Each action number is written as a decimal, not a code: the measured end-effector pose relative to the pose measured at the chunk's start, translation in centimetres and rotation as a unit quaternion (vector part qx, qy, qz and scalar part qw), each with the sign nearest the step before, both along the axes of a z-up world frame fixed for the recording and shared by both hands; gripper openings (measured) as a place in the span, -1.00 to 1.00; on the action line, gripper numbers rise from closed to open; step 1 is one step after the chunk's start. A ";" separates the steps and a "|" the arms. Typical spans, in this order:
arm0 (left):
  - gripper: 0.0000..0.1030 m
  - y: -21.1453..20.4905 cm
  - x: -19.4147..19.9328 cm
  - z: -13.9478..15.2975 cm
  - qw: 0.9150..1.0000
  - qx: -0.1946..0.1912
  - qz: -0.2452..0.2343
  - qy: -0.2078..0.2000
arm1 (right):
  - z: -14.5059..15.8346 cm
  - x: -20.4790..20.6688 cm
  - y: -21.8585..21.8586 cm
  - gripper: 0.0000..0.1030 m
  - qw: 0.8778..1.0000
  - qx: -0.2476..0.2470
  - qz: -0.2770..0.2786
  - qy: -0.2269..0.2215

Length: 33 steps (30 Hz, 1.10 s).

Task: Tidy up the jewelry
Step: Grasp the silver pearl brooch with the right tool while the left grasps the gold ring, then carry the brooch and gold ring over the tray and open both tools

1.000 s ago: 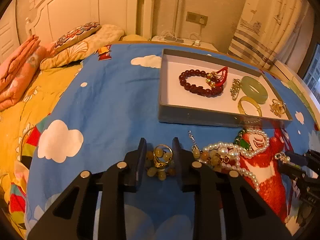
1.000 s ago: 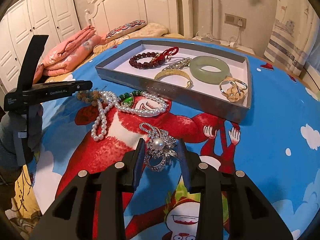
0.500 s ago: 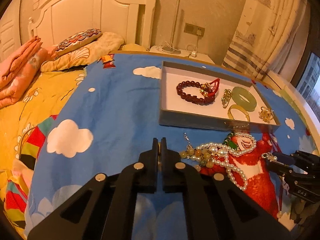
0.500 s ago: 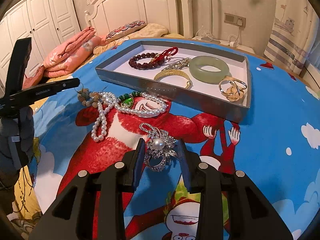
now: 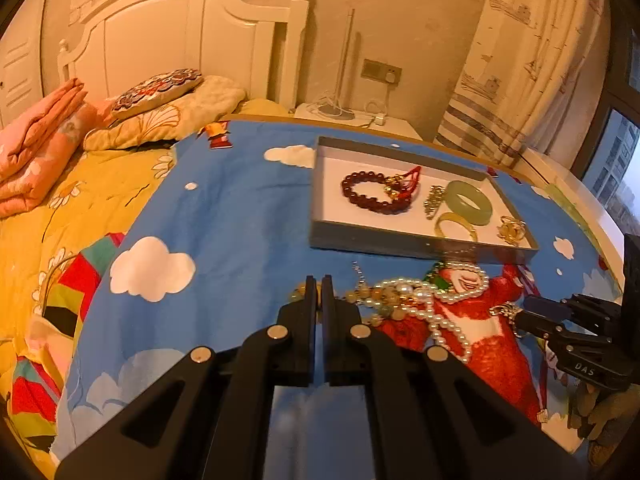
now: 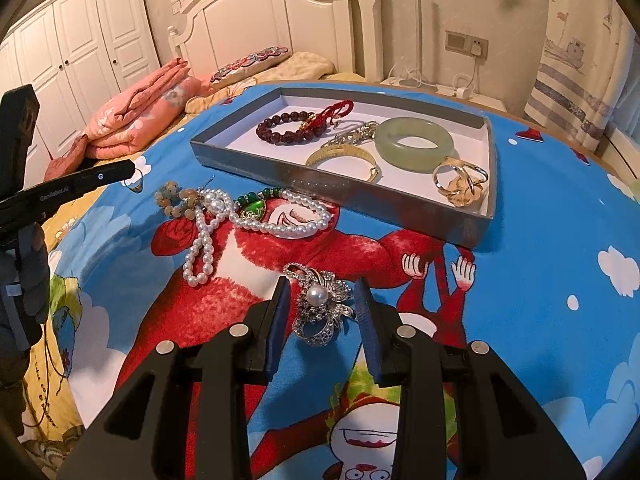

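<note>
Fingers of the left hand-held gripper [image 5: 318, 285] snapped together on the bead ring [image 5: 299, 293], lifting it for the tray [image 5: 400, 242]; the right hand-held gripper [image 6: 323, 312] waits spread around the brooch [image 6: 320, 304].

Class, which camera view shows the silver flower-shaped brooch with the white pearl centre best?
The right wrist view: the silver pearl-centred brooch lies in full between the right gripper's open fingers. The left wrist view shows only a glint of it at that gripper's tips.

Black angular fingers [image 6: 280, 316], blue pads, silver round rivets; white lettering on side; grey glove [image 6: 30, 268].
</note>
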State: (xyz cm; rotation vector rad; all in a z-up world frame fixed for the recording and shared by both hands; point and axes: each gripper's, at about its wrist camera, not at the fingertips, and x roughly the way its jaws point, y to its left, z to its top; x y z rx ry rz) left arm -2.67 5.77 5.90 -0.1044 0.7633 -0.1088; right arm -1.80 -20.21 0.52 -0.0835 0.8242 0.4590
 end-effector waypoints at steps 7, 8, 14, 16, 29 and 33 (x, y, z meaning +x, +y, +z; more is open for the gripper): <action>-0.96 -1.1 -0.5 0.2 1.000 0.000 -0.011 -0.001 | -0.2 0.0 0.4 -0.30 1.000 -0.003 0.022 0.010; -0.96 -1.2 -0.6 0.2 1.000 0.001 -0.013 -0.002 | -0.3 0.0 0.5 -0.11 1.000 -0.005 0.024 0.014; -0.96 -2.1 -0.7 0.4 1.000 0.002 -0.026 -0.004 | -0.9 0.9 0.9 0.03 0.999 -0.025 0.016 0.028; -0.96 -2.7 -0.6 0.6 0.999 0.003 -0.033 -0.008 | -0.9 0.6 1.2 -0.33 0.999 -0.046 0.007 0.013; -0.96 -6.3 2.8 2.6 0.997 0.018 -0.074 -0.029 | 1.9 1.0 -0.6 -0.36 0.999 0.010 -0.017 -0.034; -0.96 -7.4 4.9 3.1 0.996 0.023 -0.083 -0.034 | 3.0 2.1 -1.1 -0.36 0.998 0.011 -0.030 -0.047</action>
